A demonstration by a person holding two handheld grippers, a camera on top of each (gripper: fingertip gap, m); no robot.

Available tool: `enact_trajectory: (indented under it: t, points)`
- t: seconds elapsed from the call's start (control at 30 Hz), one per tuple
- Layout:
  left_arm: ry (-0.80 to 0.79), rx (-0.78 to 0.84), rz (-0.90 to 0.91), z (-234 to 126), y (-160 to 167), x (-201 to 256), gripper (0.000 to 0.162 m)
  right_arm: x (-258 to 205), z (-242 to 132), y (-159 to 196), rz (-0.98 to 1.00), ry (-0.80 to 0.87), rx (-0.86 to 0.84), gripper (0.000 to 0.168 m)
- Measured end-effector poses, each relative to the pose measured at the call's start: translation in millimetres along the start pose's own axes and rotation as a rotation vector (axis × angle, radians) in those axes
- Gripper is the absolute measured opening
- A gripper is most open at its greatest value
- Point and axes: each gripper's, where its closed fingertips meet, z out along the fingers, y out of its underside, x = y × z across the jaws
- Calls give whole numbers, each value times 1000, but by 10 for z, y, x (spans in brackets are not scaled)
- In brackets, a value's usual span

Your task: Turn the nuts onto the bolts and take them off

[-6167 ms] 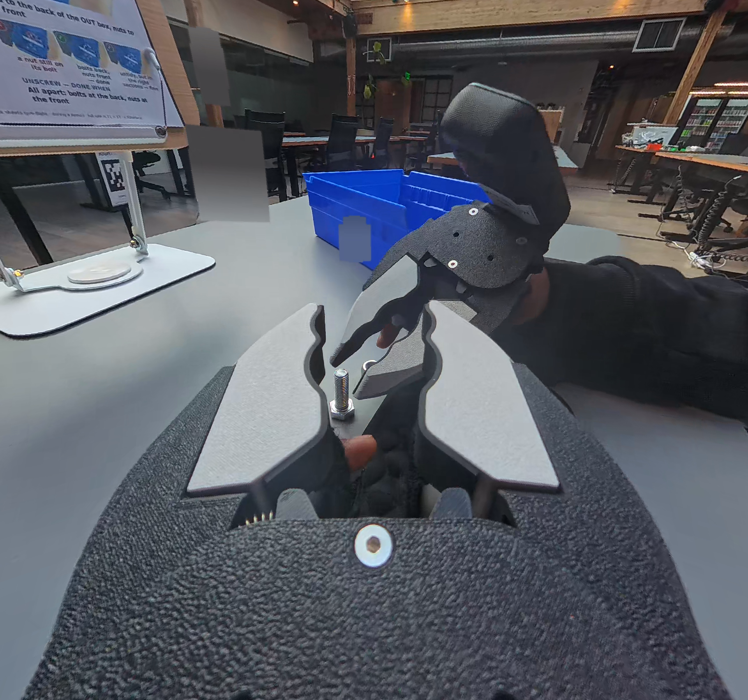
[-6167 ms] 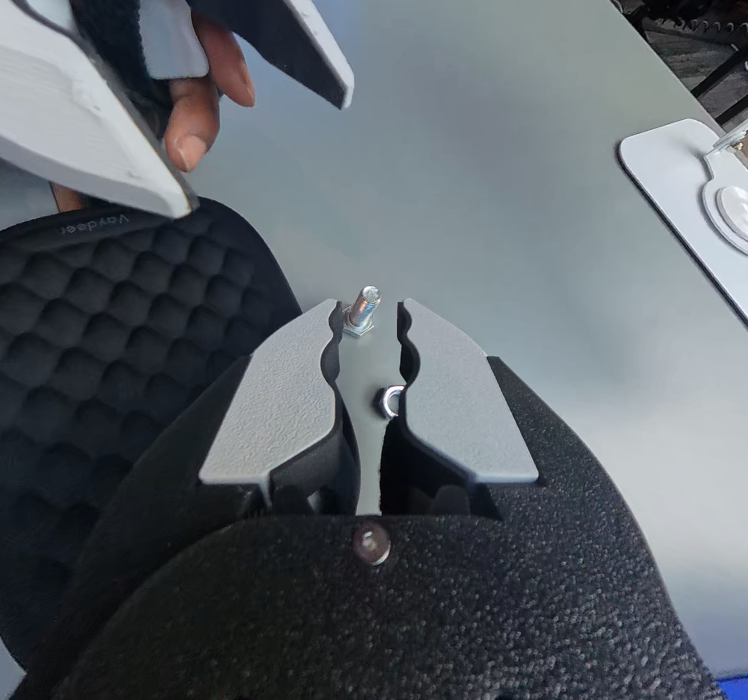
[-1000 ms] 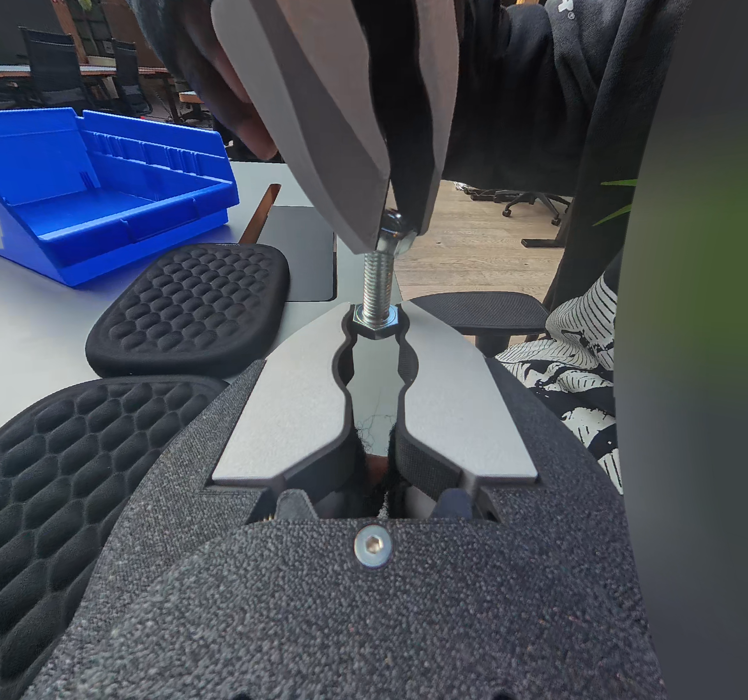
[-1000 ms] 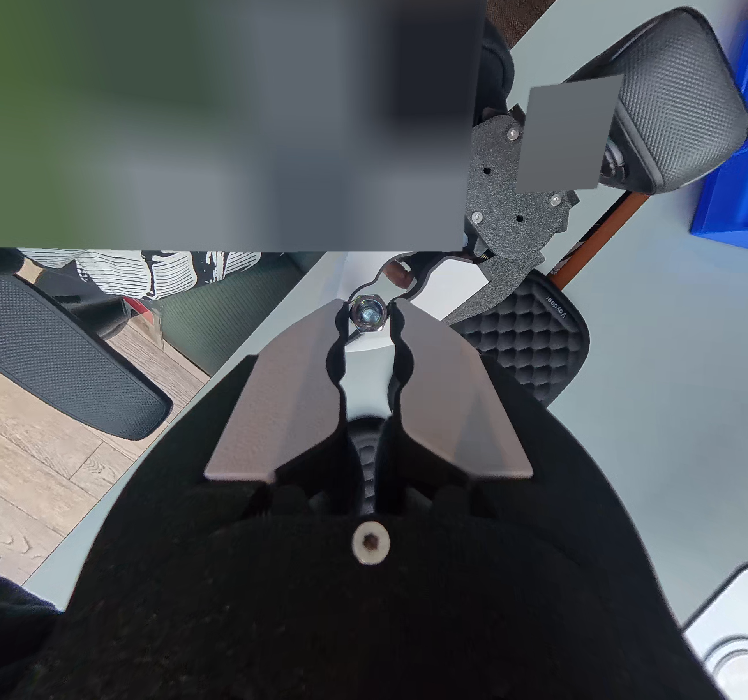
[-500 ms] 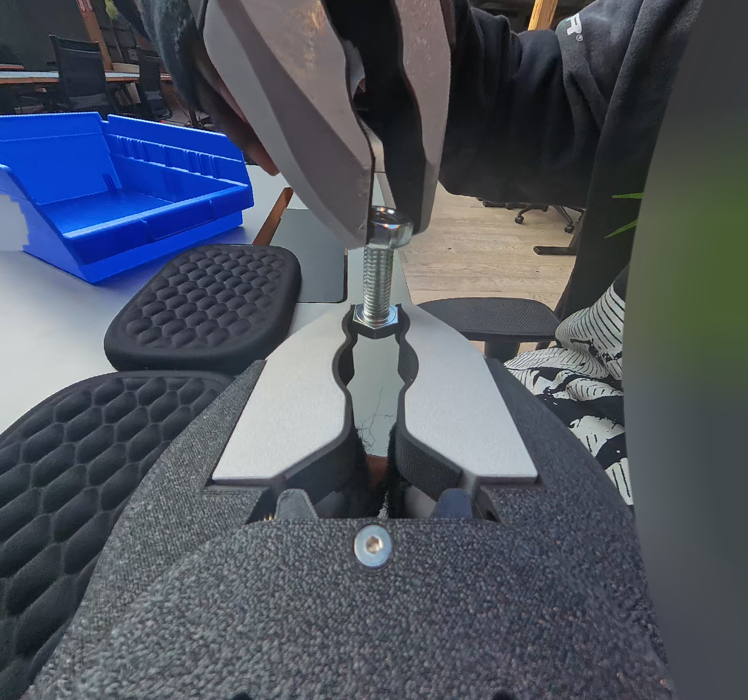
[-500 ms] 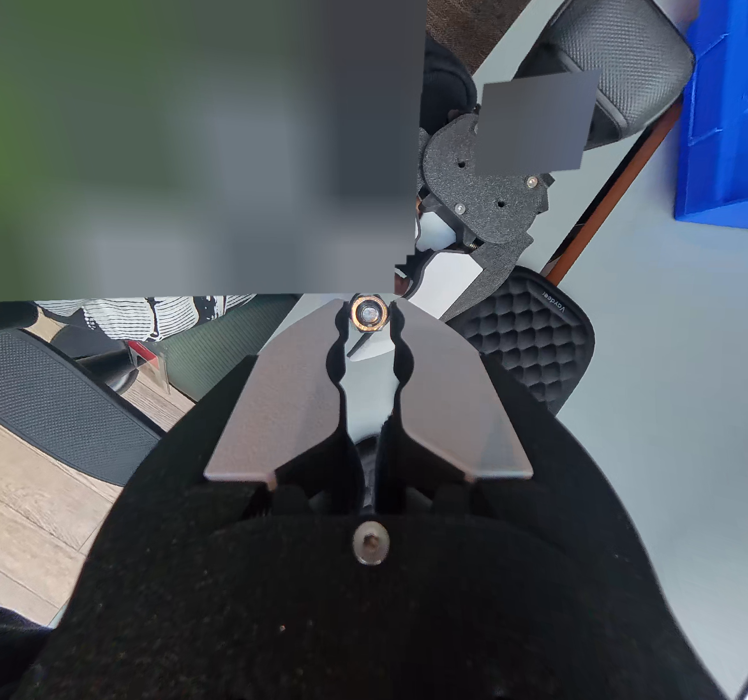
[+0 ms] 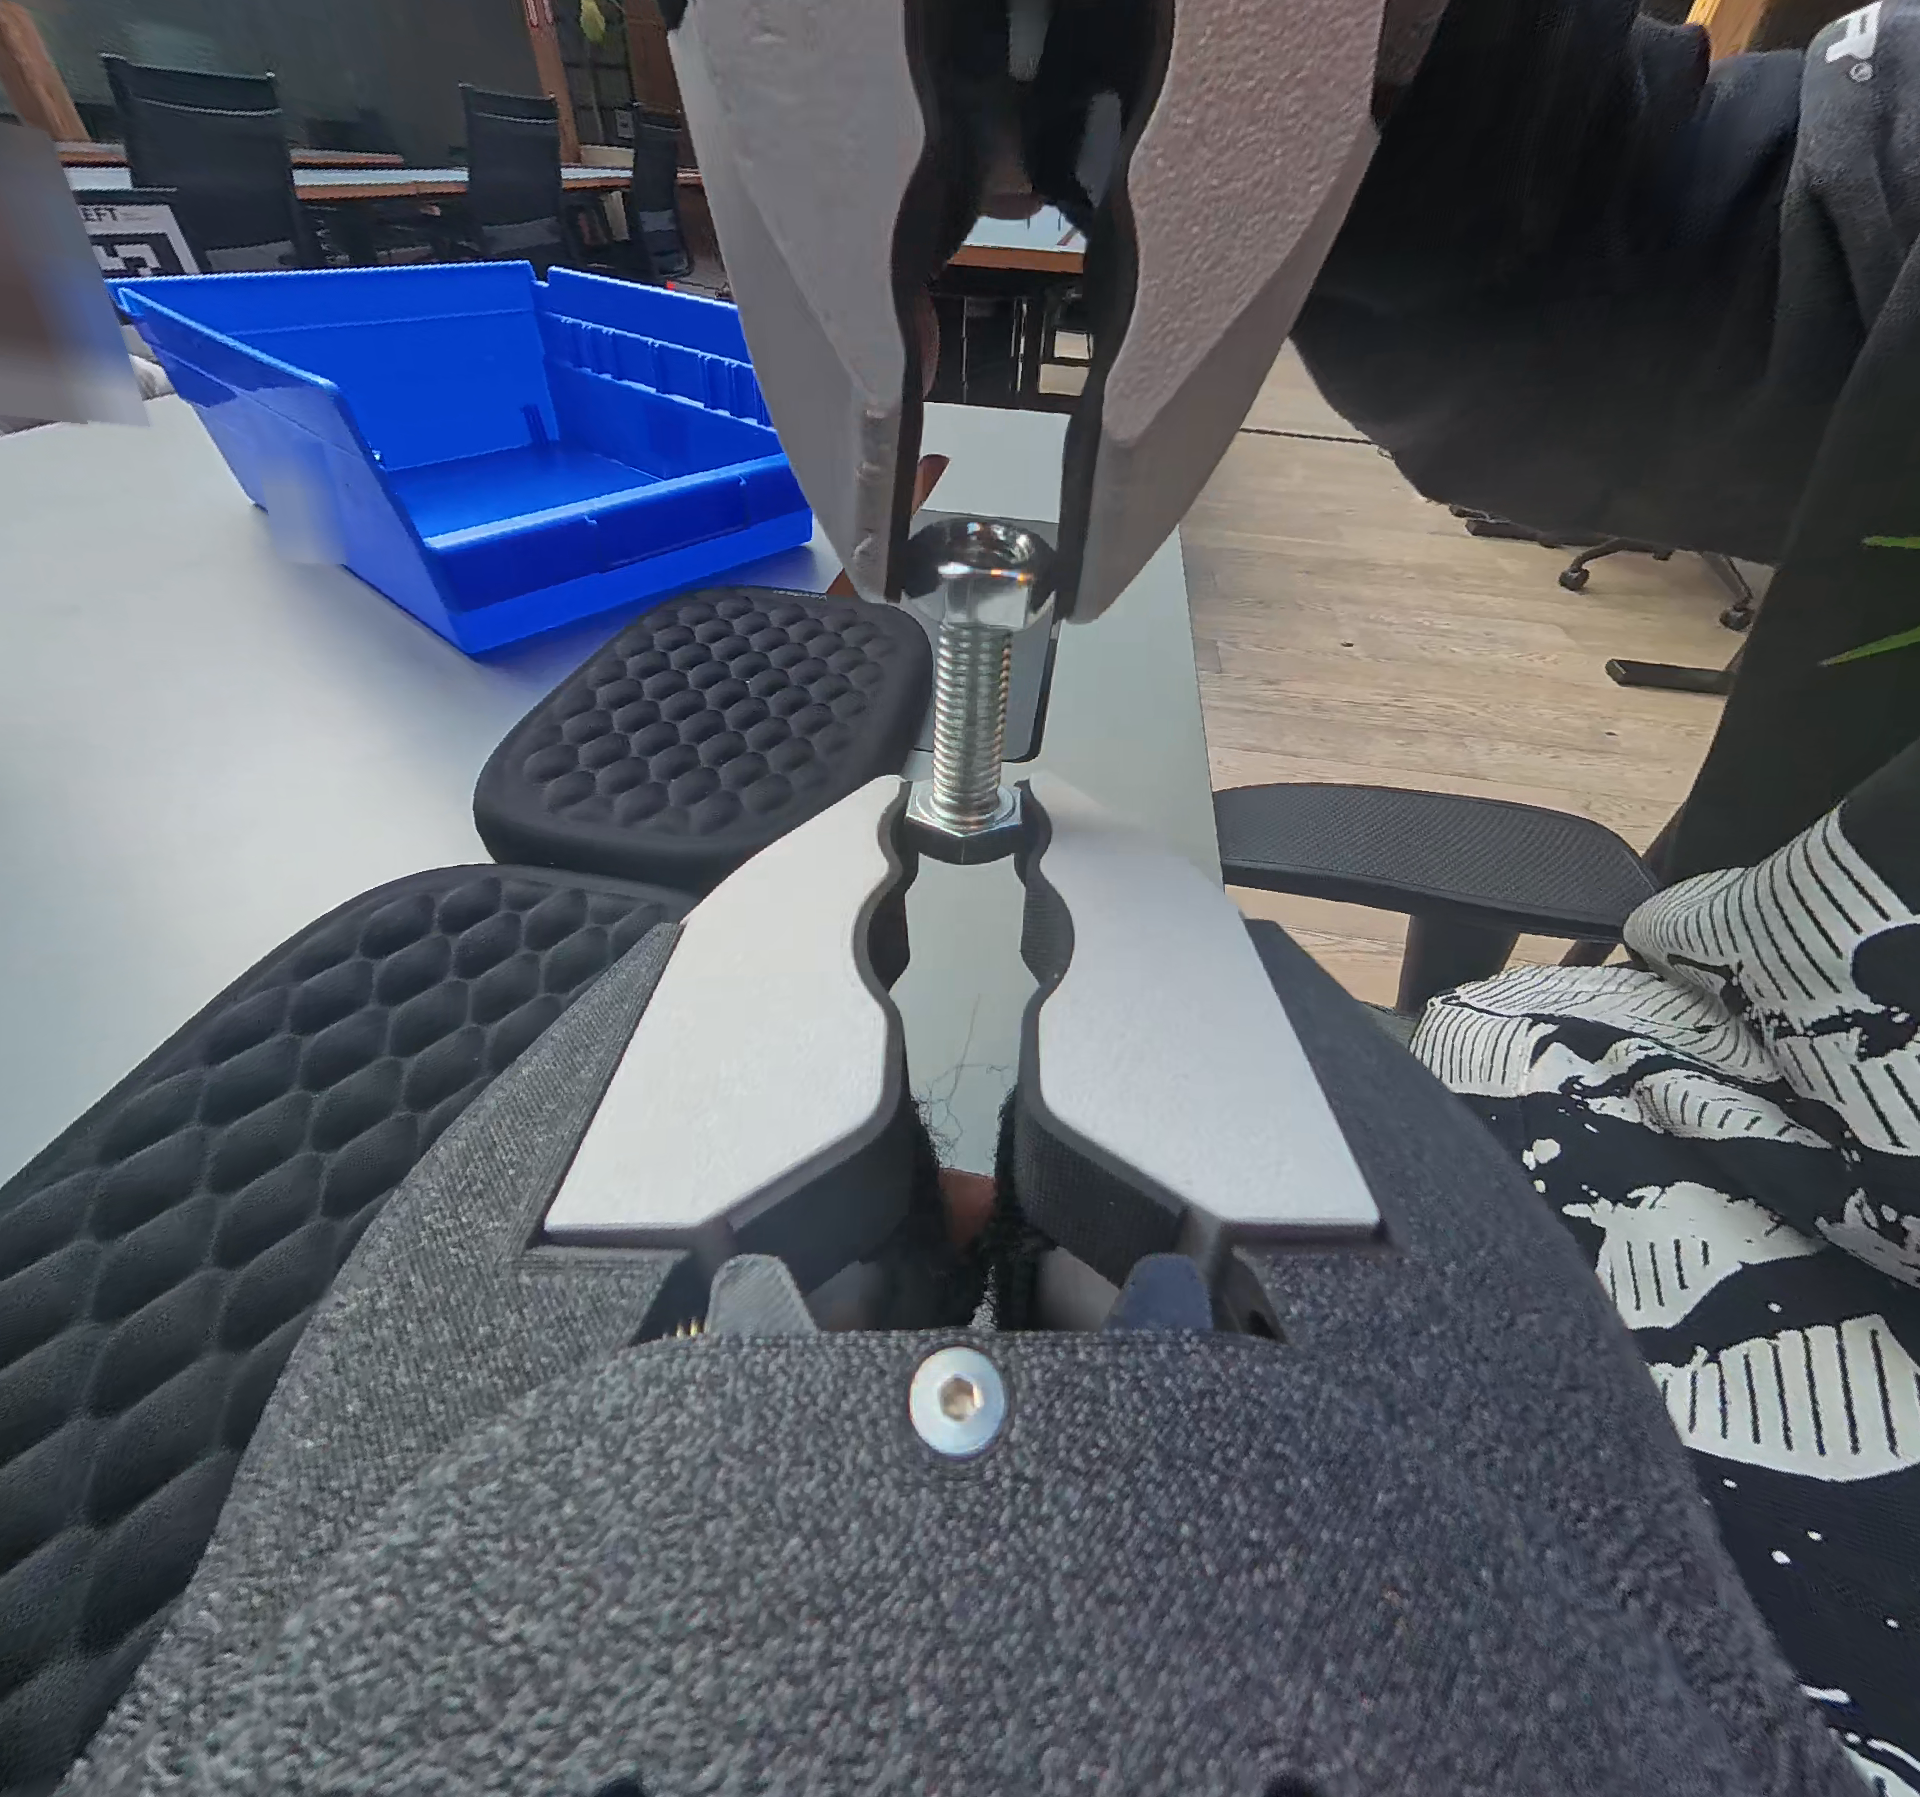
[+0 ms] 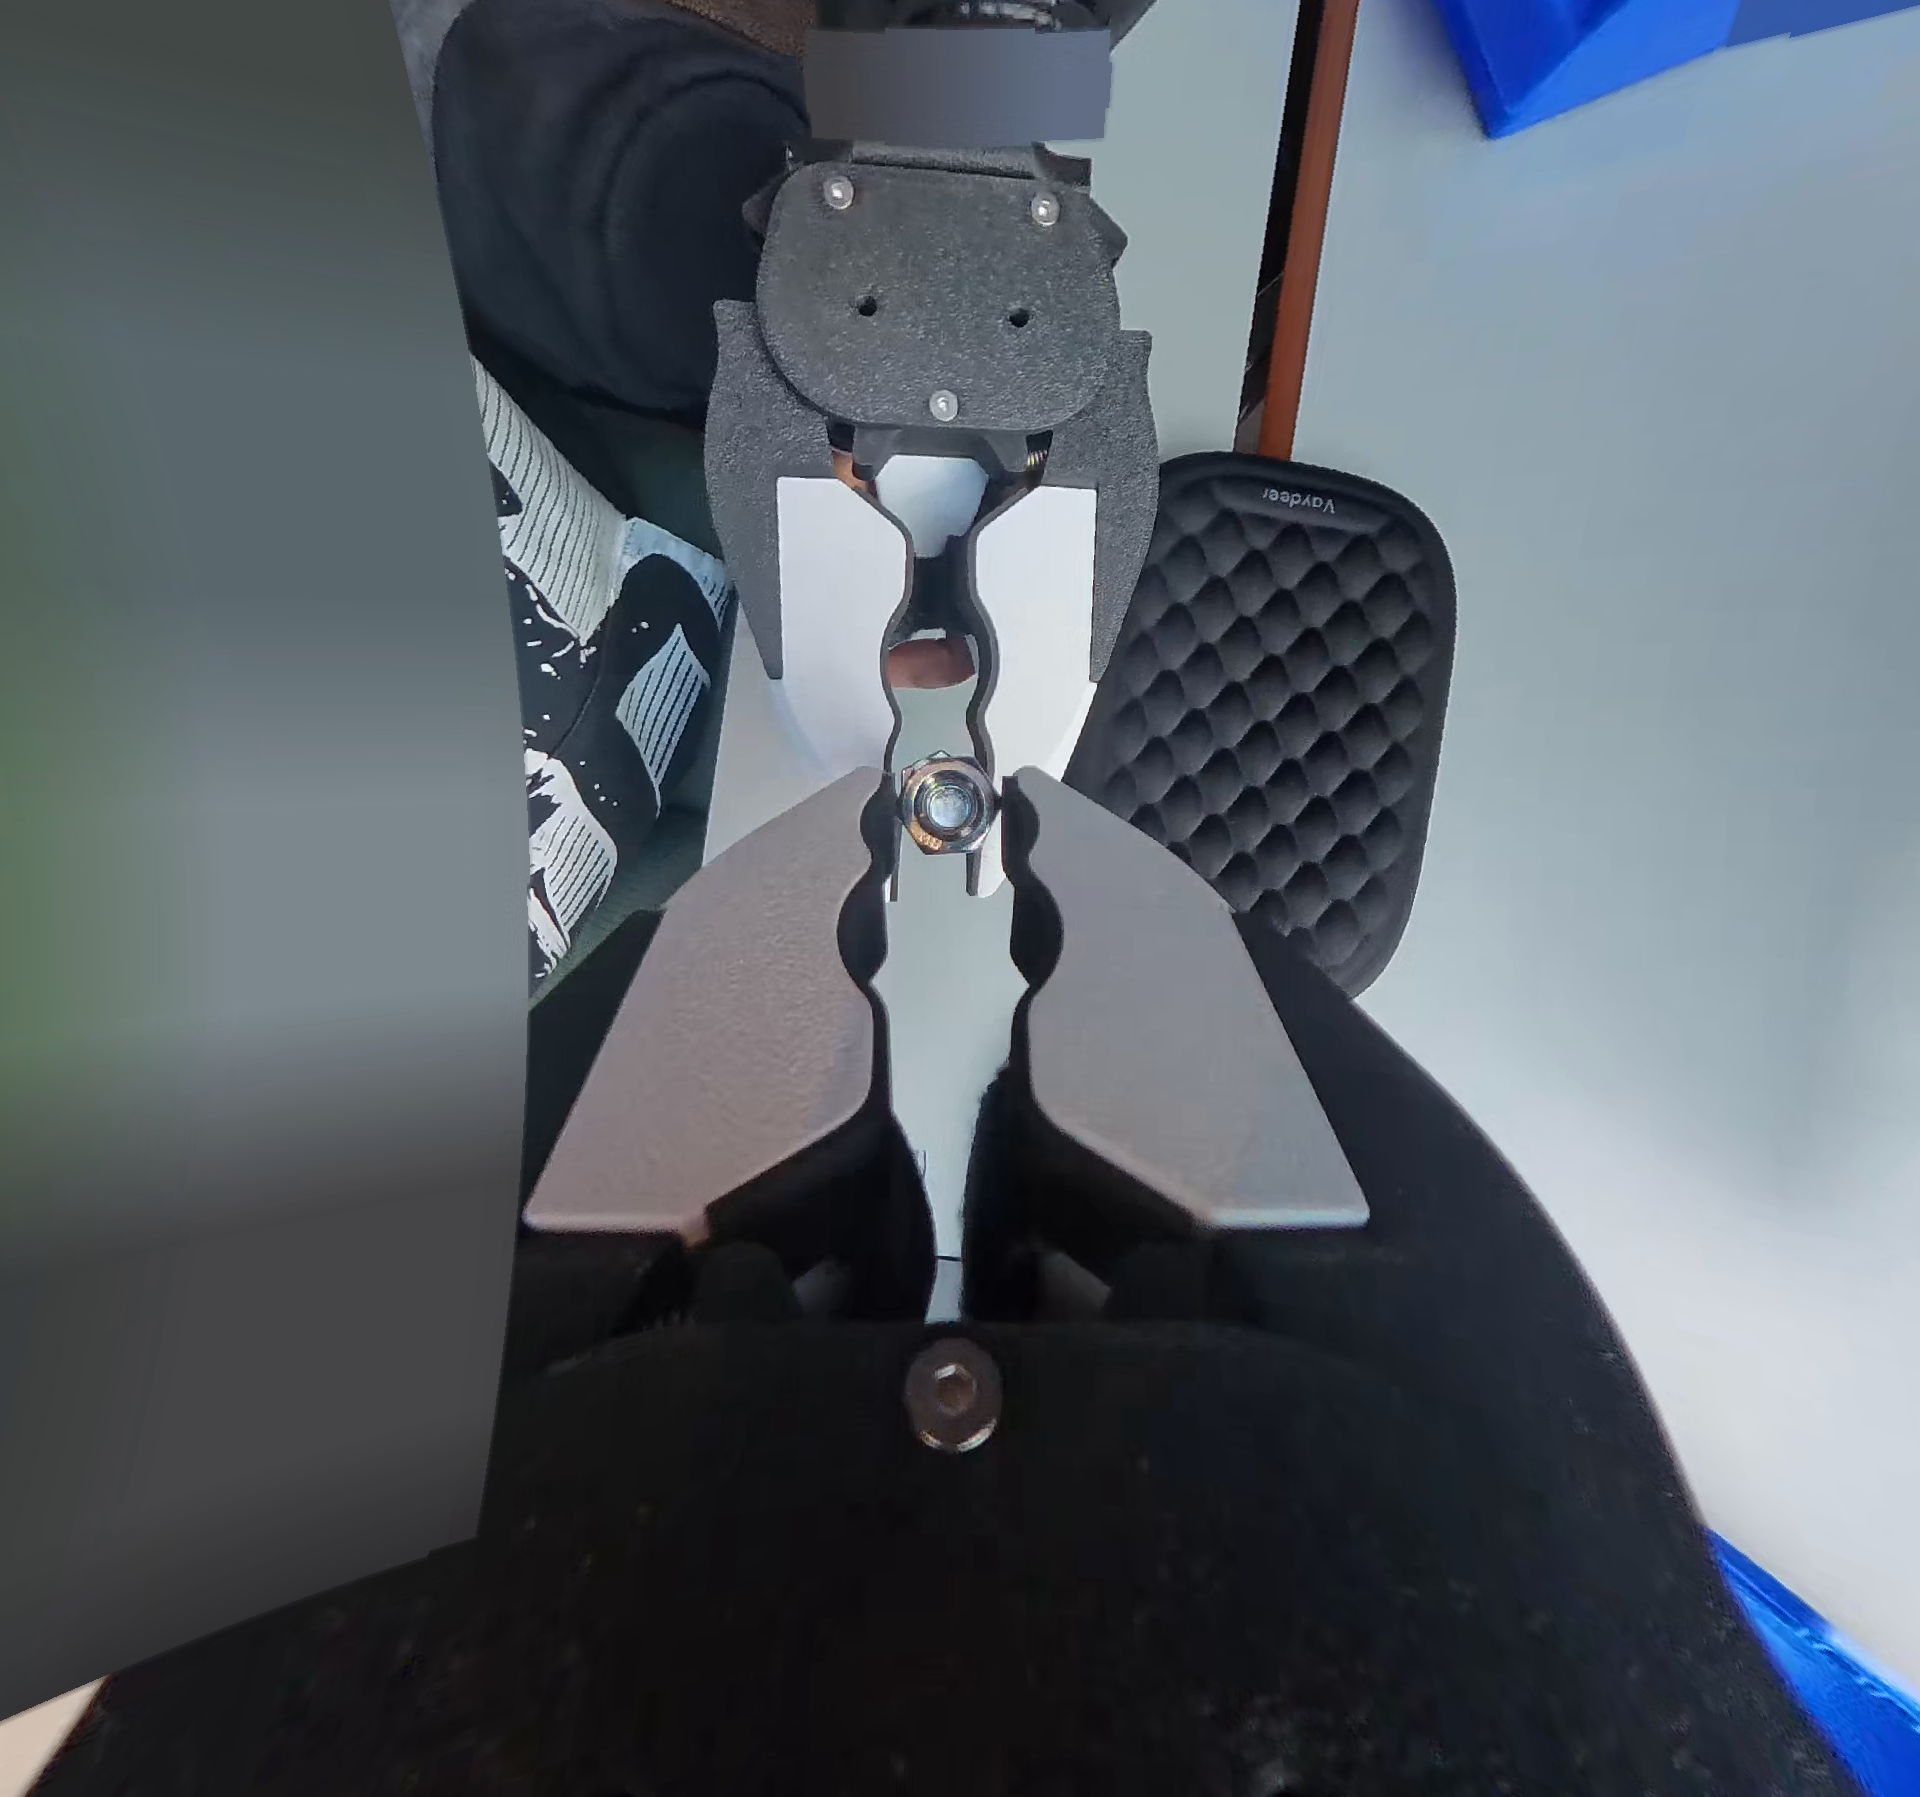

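We hold the left gripper (image 7: 966, 828) low, its two grey fingers closed on the hex nut (image 7: 966, 825) right at their tips. The bolt (image 7: 971, 677) stands upright out of that nut, threads bare along most of its shank, so the nut sits near the threaded end. From above, the right gripper (image 7: 977, 584) comes down with its fingers pointing at the table (image 7: 208, 760), and their tips clamp the bolt's hex head on both sides. In the right wrist view we look straight down the bolt's axis: the head (image 8: 943, 804) fills the gap between our right fingertips, and beyond it lies the left gripper (image 8: 940, 817), seen from the front, its tips meeting ours around the same fastener.

The whole assembly hangs in the air just past the near edge of the table, over the gap toward a black office chair (image 7: 1423, 854). Two black honeycomb-patterned pads (image 7: 707, 719) lie on the table at that near edge, one partly under the left gripper. A blue plastic bin (image 7: 468, 459) sits farther in on the table, open side facing us, well apart from the pads. A dark sleeve (image 7: 1558, 220) runs off behind the right gripper.
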Motion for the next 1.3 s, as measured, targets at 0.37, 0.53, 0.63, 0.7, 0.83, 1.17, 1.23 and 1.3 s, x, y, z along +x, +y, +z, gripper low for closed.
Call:
enact_trajectory:
  t: [0.37,0.53,0.63,0.7,0.83,1.17,1.23,1.3]
  points:
    - [-119,8,-63,-21,-18,-187,17,189,1,-2,144,130,-2,19]
    - [-174,9,-18,-56,-186,-316,17,302,-128,-162,129,107,82,18]
    - [-117,32,35,-75,-396,-477,17,439,-318,-288,76,96,137,18]
    - [-50,27,61,-59,-495,-626,18,561,-443,-349,41,109,176,18]
    - [155,16,120,39,-520,-774,17,785,-570,-287,-50,124,179,18]
    - [448,-100,89,150,-93,-601,18,673,-240,88,-429,-157,42,18]
    - [461,-60,53,117,-137,-623,17,691,-178,105,-460,-185,38,18]
    - [467,-35,33,95,-162,-639,18,720,-169,75,-477,-208,69,18]
